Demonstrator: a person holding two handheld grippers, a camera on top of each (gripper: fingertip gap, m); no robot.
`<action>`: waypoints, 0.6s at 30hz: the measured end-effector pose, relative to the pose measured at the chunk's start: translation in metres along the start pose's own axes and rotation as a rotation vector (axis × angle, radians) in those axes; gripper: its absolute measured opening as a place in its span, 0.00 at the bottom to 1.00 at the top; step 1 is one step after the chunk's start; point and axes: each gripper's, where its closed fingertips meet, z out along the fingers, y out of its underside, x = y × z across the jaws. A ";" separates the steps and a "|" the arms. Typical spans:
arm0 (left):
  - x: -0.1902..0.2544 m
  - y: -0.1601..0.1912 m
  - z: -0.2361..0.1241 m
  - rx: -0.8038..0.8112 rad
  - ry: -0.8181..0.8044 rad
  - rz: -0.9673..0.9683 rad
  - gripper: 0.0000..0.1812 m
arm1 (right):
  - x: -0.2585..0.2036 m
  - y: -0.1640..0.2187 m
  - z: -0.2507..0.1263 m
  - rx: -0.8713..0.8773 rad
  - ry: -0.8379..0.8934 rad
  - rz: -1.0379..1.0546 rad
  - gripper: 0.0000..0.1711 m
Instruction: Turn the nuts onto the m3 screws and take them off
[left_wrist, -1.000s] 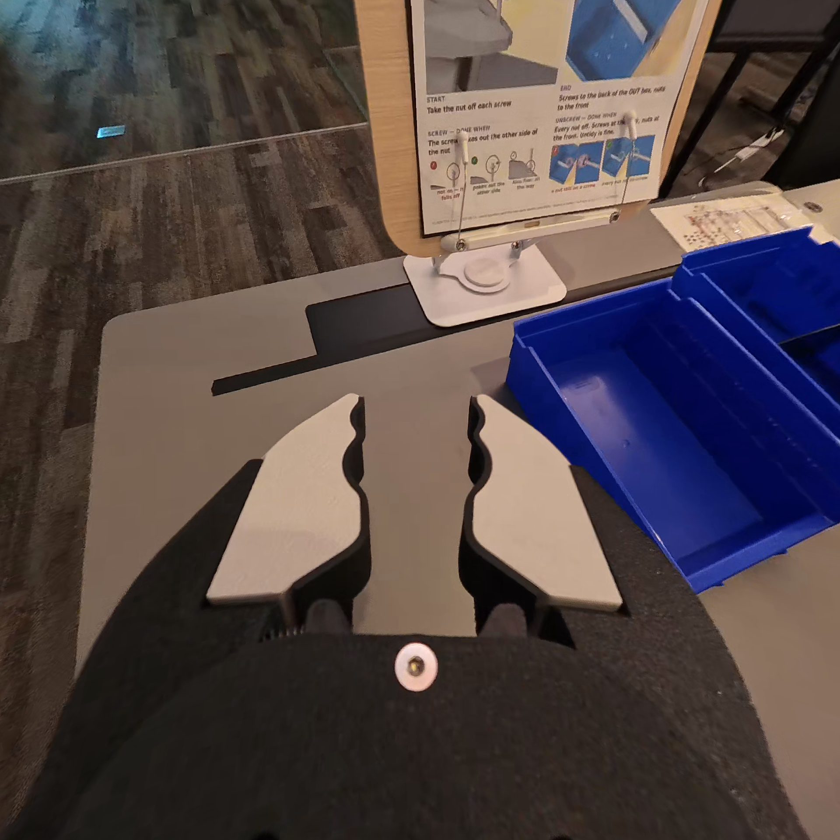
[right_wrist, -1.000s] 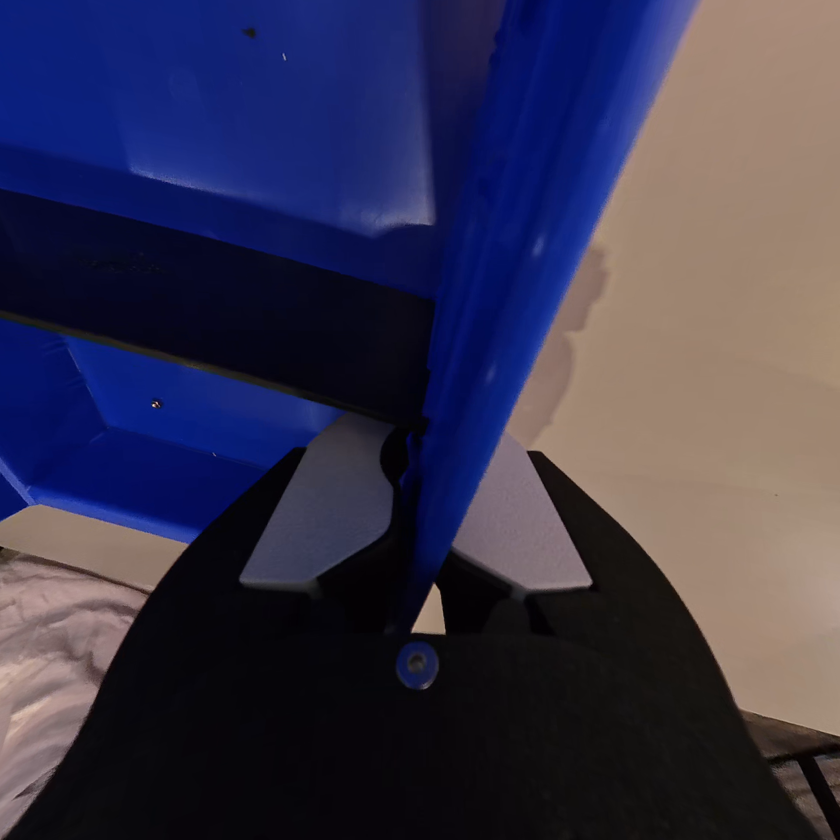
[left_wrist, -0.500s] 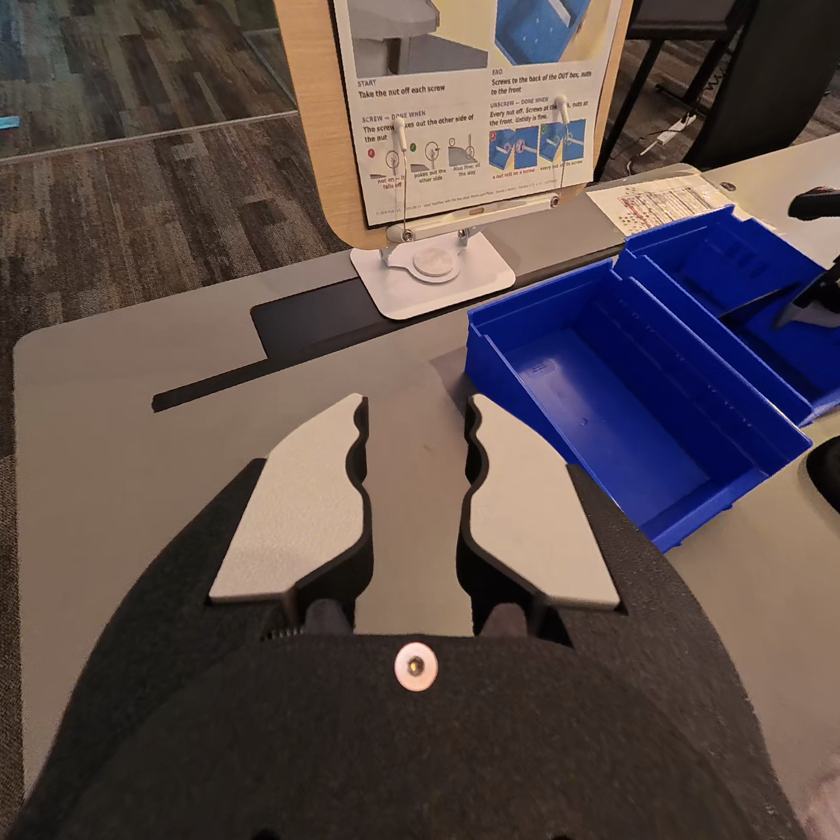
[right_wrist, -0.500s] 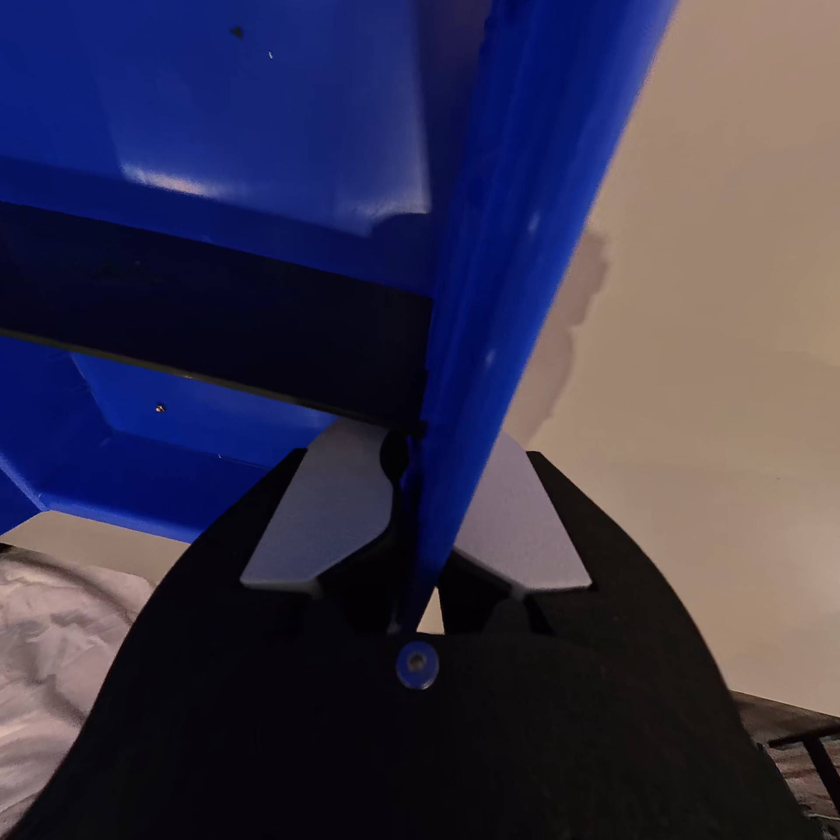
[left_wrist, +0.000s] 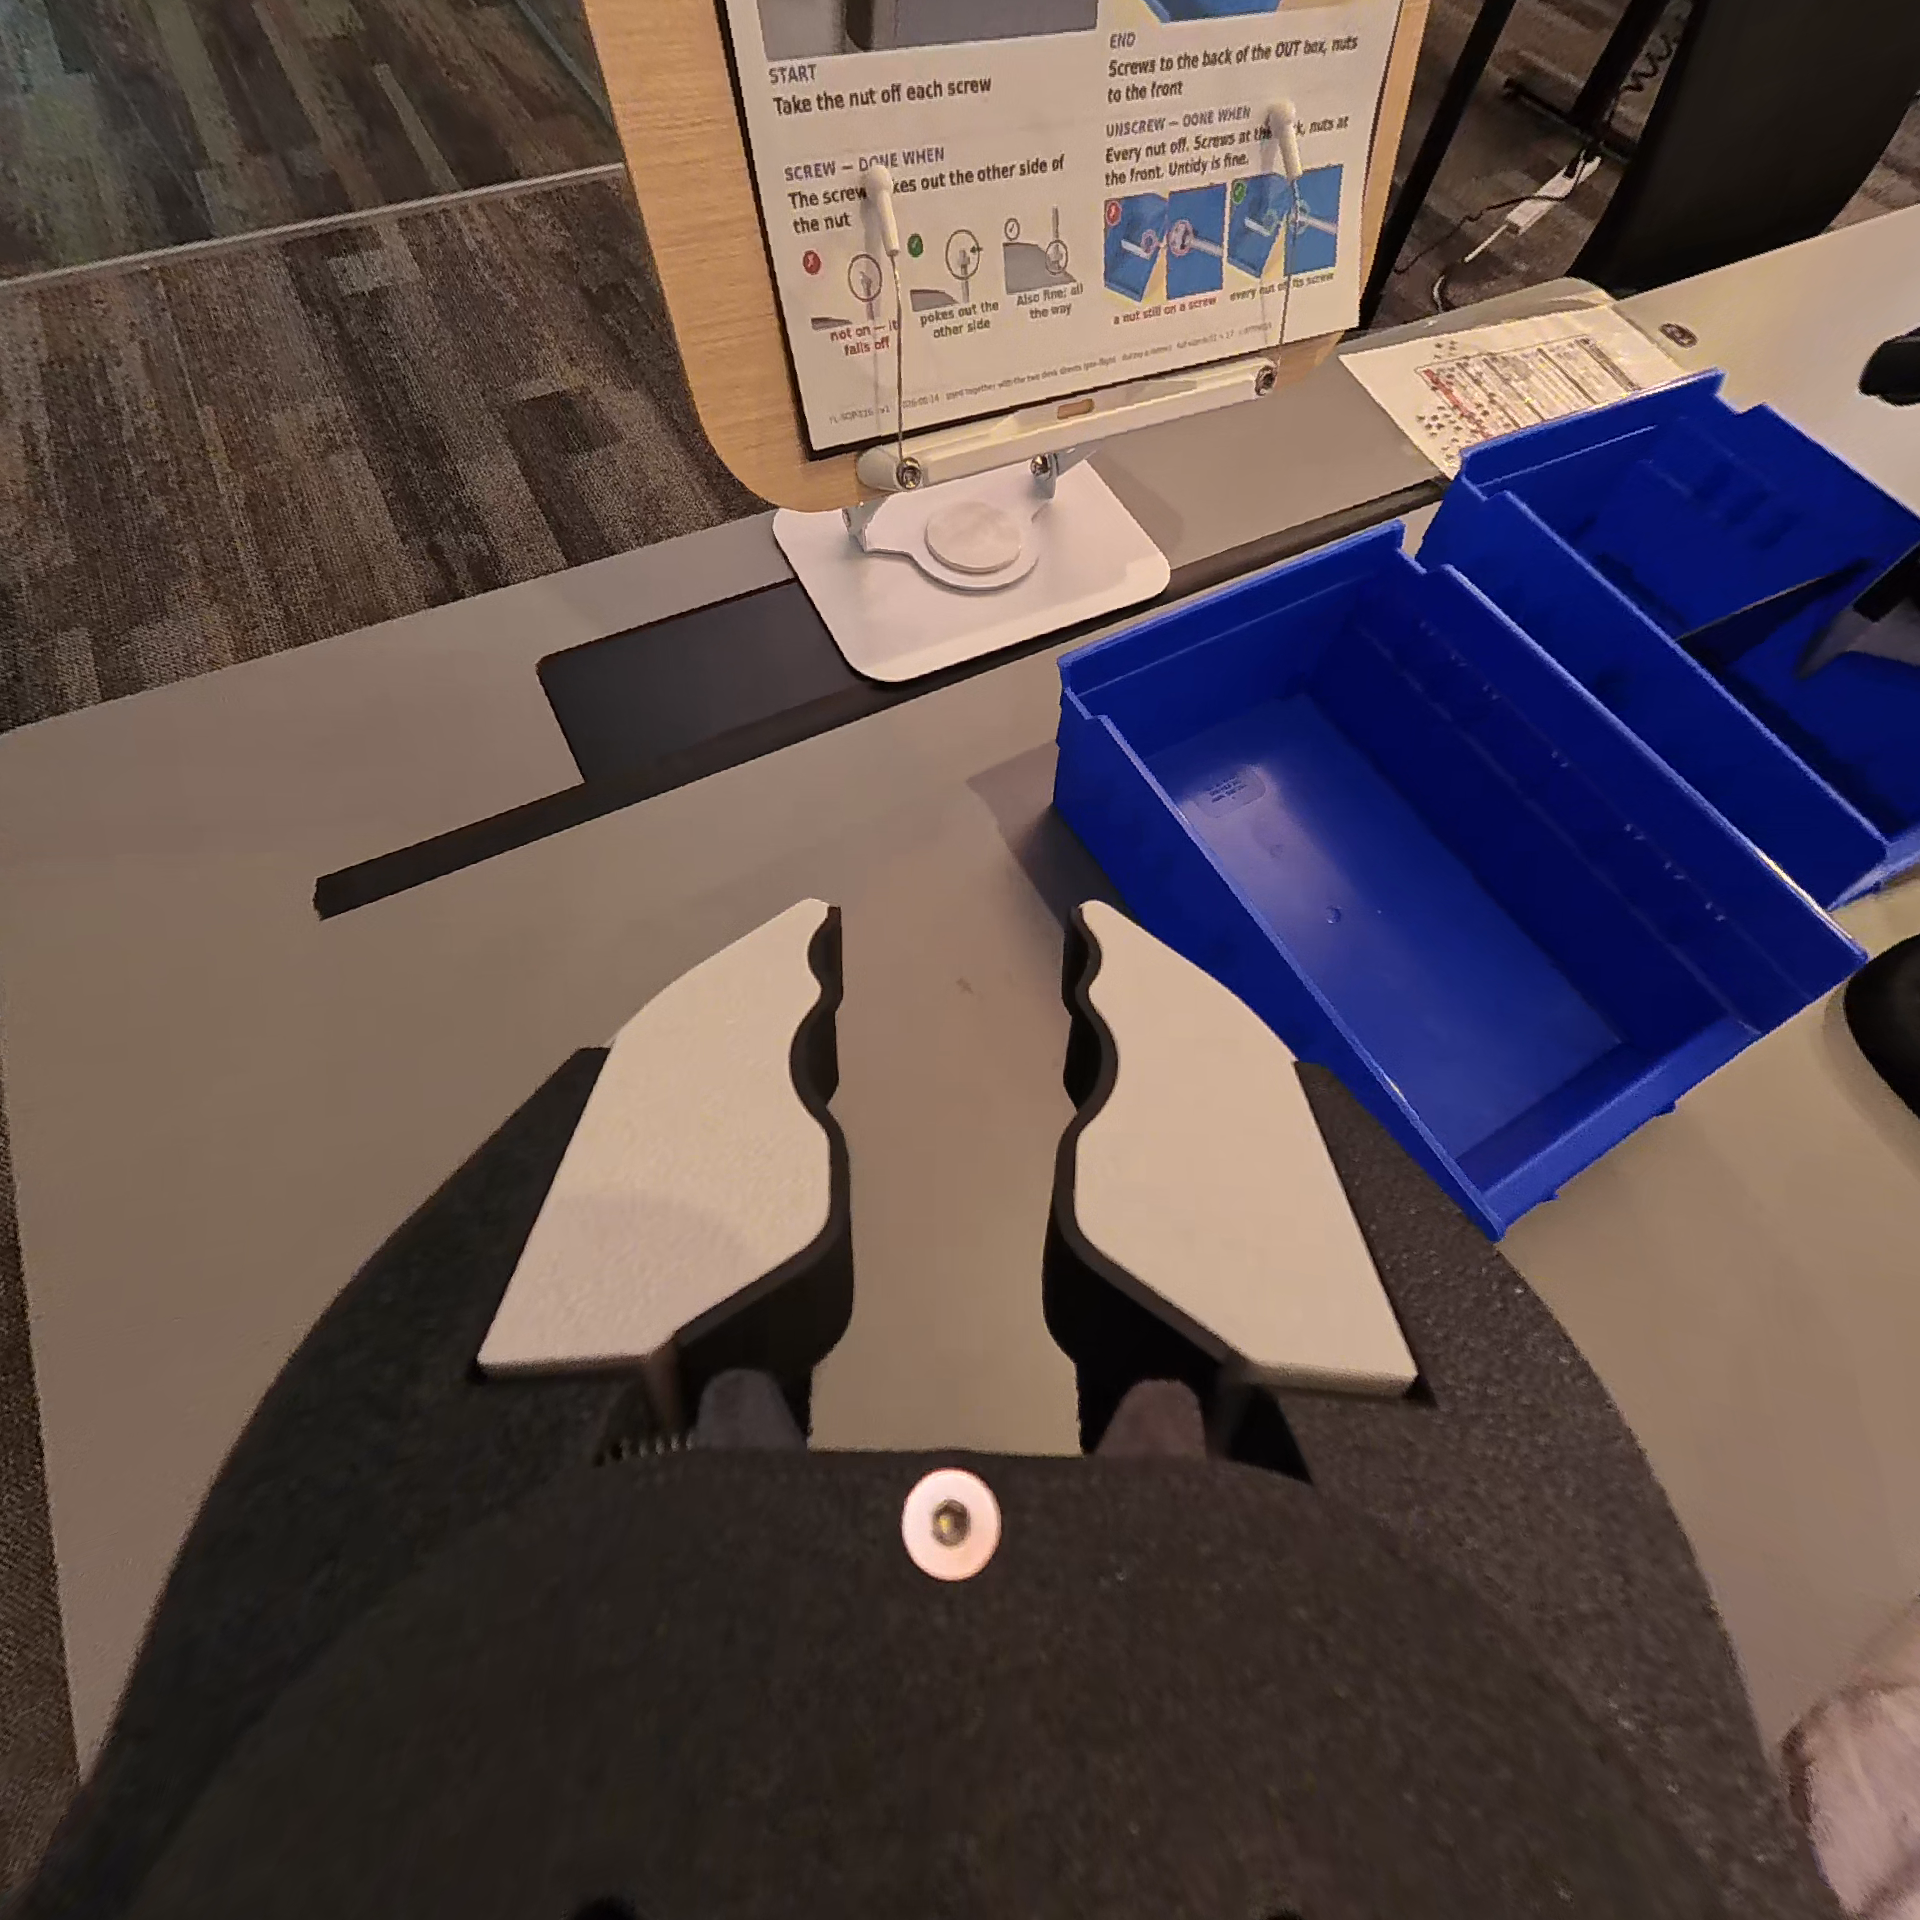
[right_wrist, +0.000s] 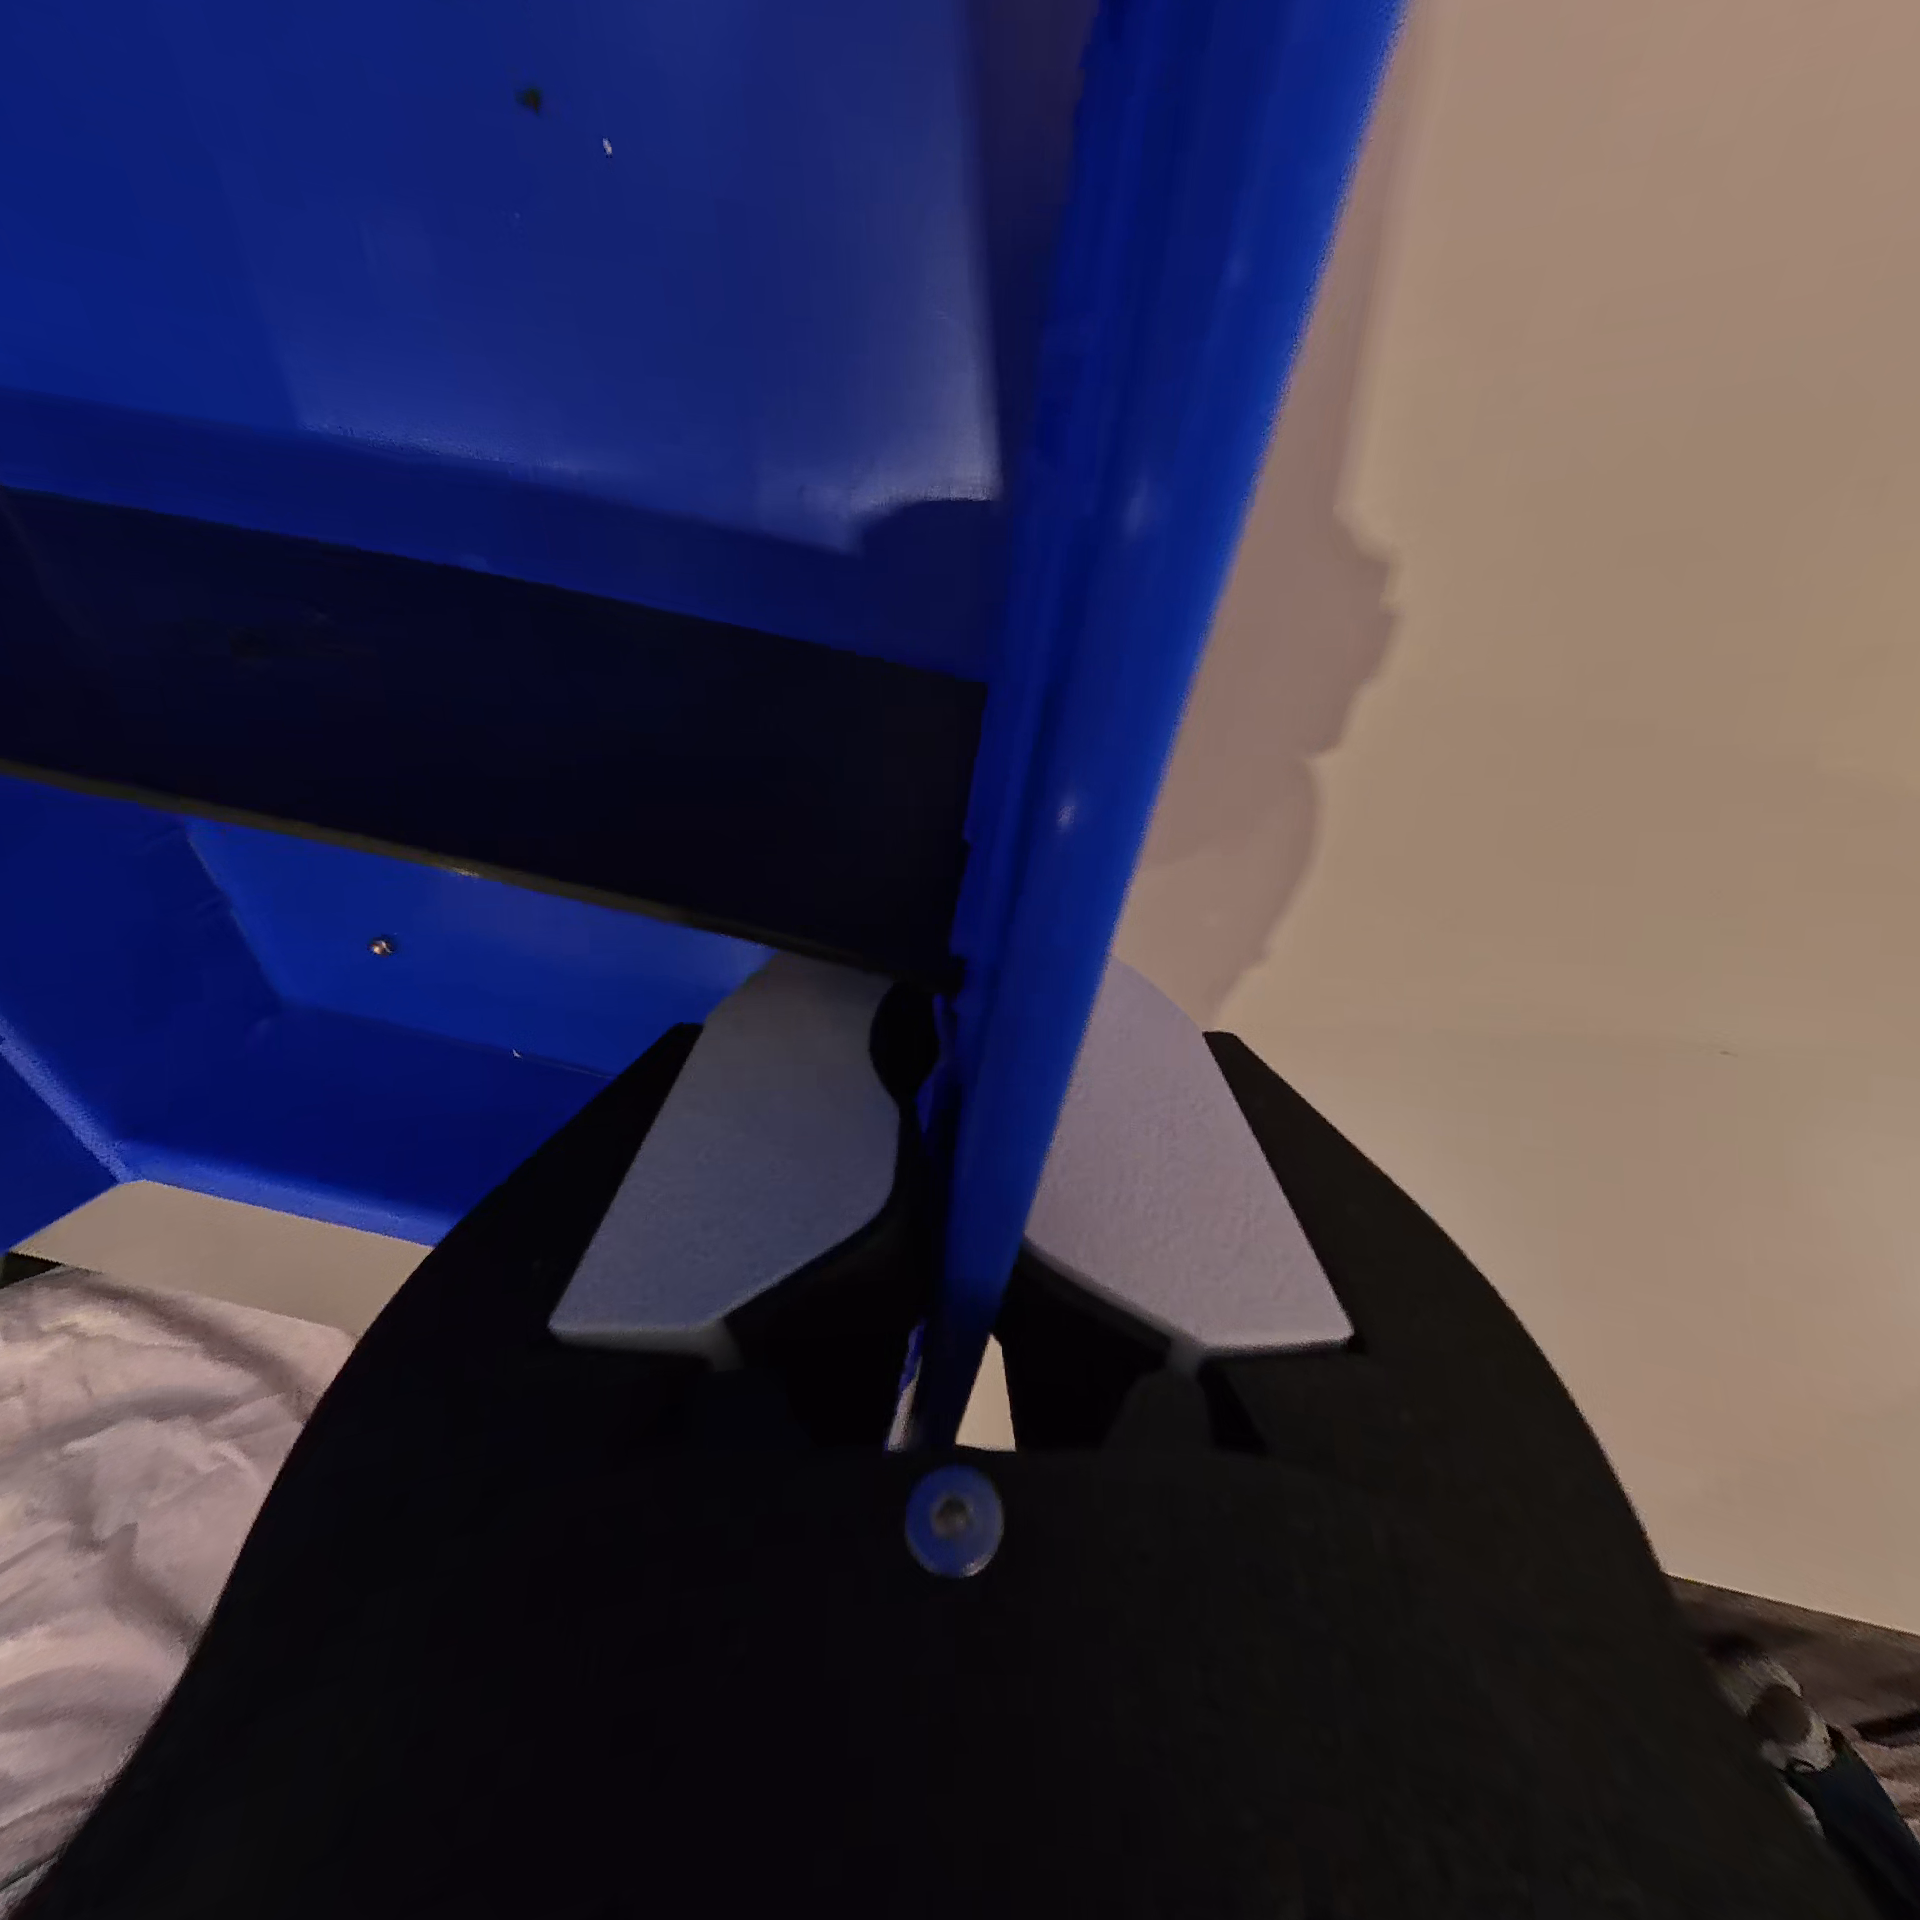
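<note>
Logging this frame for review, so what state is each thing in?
left gripper: open, empty, above the table
right gripper: shut on the divided bin's wall
divided bin: gripped by its side wall
near blue bin: upright, looks empty
instruction board: upright on its stand

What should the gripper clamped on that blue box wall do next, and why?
Probably set the box down and let go. The right gripper has its jaws shut on the side wall of the divided blue bin; only a tiny nut-like piece shows inside. The left gripper is open over the table, holding nothing.
</note>
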 end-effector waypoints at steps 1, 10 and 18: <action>-0.001 0.000 0.000 0.000 0.000 -0.004 0.22 | 0.001 0.000 0.000 0.002 -0.001 0.004 0.02; -0.009 -0.001 -0.012 0.032 0.003 -0.040 0.22 | 0.008 0.006 -0.001 0.025 -0.016 0.065 0.02; -0.012 0.004 -0.012 0.010 -0.003 -0.053 0.22 | 0.005 0.010 -0.005 0.030 -0.051 0.070 0.02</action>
